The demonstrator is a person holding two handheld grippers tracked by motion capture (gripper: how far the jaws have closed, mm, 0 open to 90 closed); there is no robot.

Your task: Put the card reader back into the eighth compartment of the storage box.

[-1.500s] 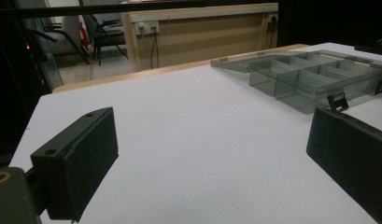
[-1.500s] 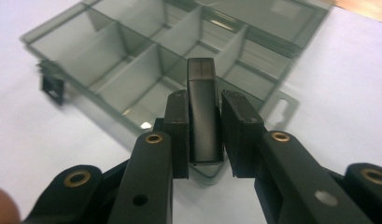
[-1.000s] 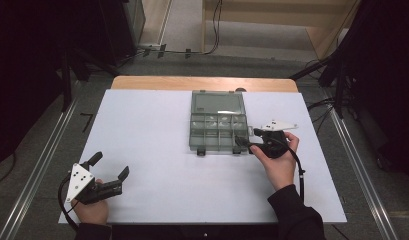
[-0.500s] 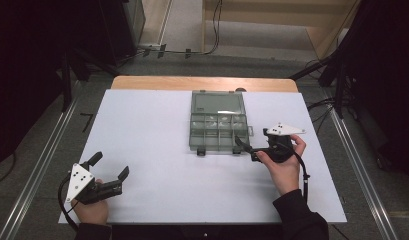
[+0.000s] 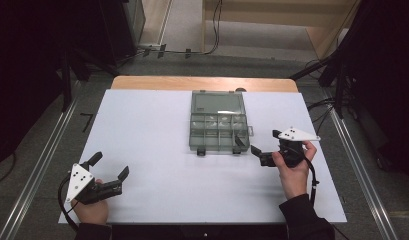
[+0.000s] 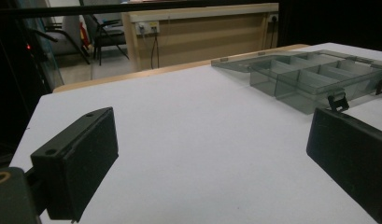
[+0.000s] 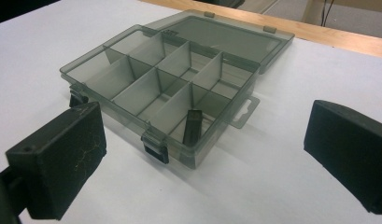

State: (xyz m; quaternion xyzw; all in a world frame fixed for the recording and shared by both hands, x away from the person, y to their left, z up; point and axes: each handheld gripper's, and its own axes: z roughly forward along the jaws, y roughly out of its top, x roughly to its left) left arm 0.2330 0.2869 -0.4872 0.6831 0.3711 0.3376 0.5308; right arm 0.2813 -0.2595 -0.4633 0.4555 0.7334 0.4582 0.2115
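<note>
While my left hand [image 5: 92, 210] rests at the near left corner of the table [image 5: 157, 150], its left gripper [image 5: 111, 169] lies low over the white top with the jaws spread wide and nothing between them — bare surface shows in the gap in the left gripper view. My right hand [image 5: 292, 172] sits near the right edge, forearm coming up from the near side, and its right gripper [image 5: 266, 145] points left toward the organizer box [image 5: 219, 131]. Those jaws have just been opening and now stand fully apart, empty, just short of the box's near right corner. The box lies mid-table toward the far side, its clear lid [image 7: 226, 35] folded flat behind it. A small black piece [image 7: 192, 127] leans in the compartment nearest that gripper — it stands against the divider, close to the front wall. Two dark latches [image 7: 156, 151] hang off the front edge. Nothing lies between the right gripper and the box. Beyond the table's wooden far edge [image 5: 202, 83] cables [image 5: 214, 25] trail on the floor.
</note>
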